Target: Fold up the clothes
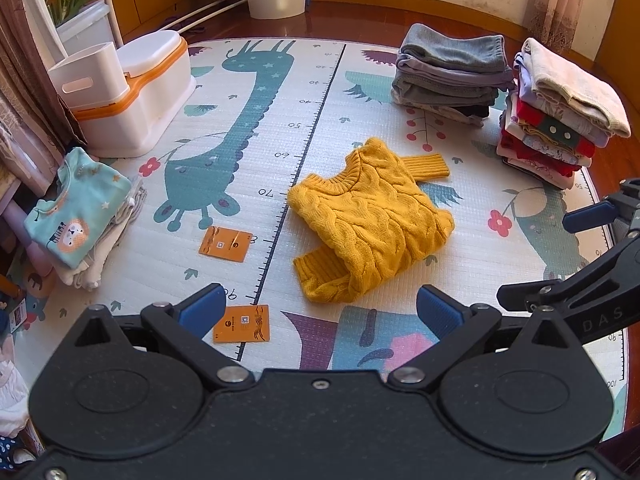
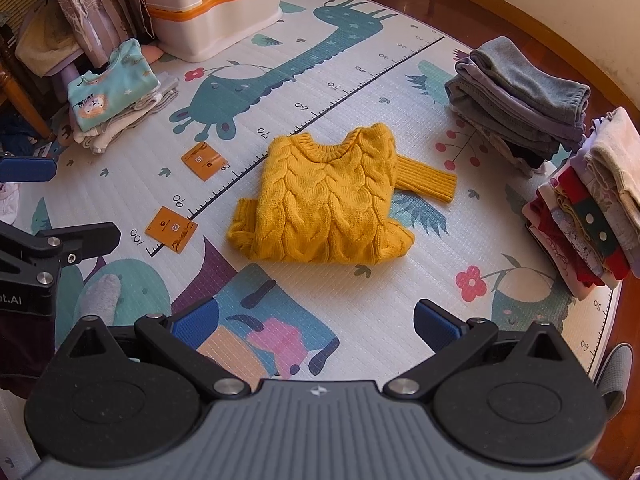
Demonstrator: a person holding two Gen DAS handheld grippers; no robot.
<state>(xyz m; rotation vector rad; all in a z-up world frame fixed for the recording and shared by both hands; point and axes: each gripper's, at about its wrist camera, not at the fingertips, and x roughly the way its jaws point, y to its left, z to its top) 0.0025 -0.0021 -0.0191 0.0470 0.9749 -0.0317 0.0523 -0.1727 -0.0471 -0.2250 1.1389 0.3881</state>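
Your left gripper (image 1: 318, 310) and right gripper (image 2: 314, 322) hover with fingers wide over the half-folded yellow sweater (image 2: 326, 200) mid-mat (image 2: 360, 312); next, likely tuck its outstretched sleeve (image 2: 426, 176).

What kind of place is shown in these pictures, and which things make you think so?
Probably a room in a home with a small child. A children's play mat with a giraffe height chart covers the wooden floor, a child's potty stands at its edge, and stacks of folded clothes surround a yellow sweater.
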